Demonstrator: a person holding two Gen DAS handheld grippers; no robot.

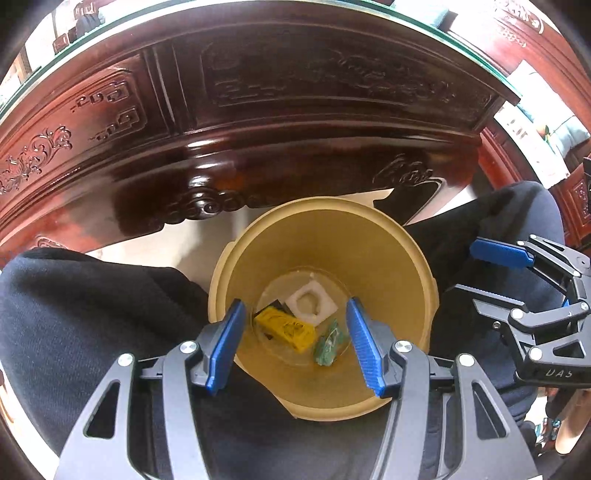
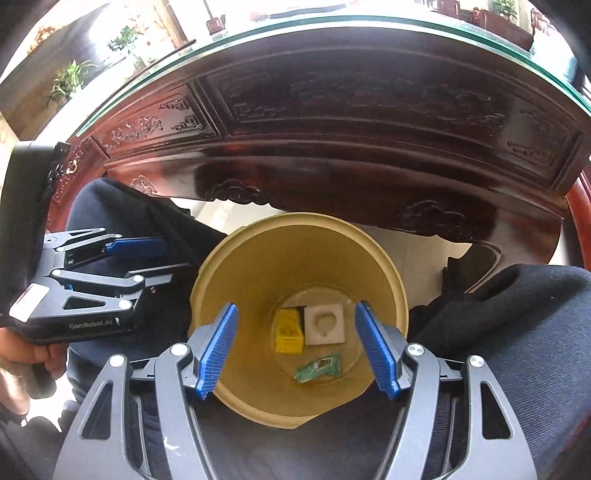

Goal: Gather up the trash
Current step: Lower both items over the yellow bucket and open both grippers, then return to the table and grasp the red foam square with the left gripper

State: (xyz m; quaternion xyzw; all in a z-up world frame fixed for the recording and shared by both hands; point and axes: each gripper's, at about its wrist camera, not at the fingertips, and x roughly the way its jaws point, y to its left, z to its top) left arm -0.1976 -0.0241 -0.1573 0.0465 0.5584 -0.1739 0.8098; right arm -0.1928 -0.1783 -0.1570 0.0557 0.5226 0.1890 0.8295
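Both the left gripper (image 1: 295, 345) and the right gripper (image 2: 297, 349) hang wide and empty above the yellow bin (image 1: 388, 236), where the yellow box (image 1: 286, 329), white foam piece (image 1: 314, 303) and green wrapper (image 1: 327, 343) lie, so I judge it best to lift them straight up, clear of the rim.

The carved wooden table (image 1: 258, 122) is dark and highly glossy under a glass top (image 2: 332, 27). The tan plastic bin (image 1: 384, 258) looks smooth and matt, holding a white foam block (image 1: 314, 301), a yellow cardboard box (image 1: 286, 328) and a crinkled green wrapper (image 1: 327, 343). The trousers (image 1: 74, 302) are dark matt cloth.

Both the left gripper (image 1: 295, 343) and right gripper (image 2: 297, 345) point downward, fingers spread wide, holding nothing.
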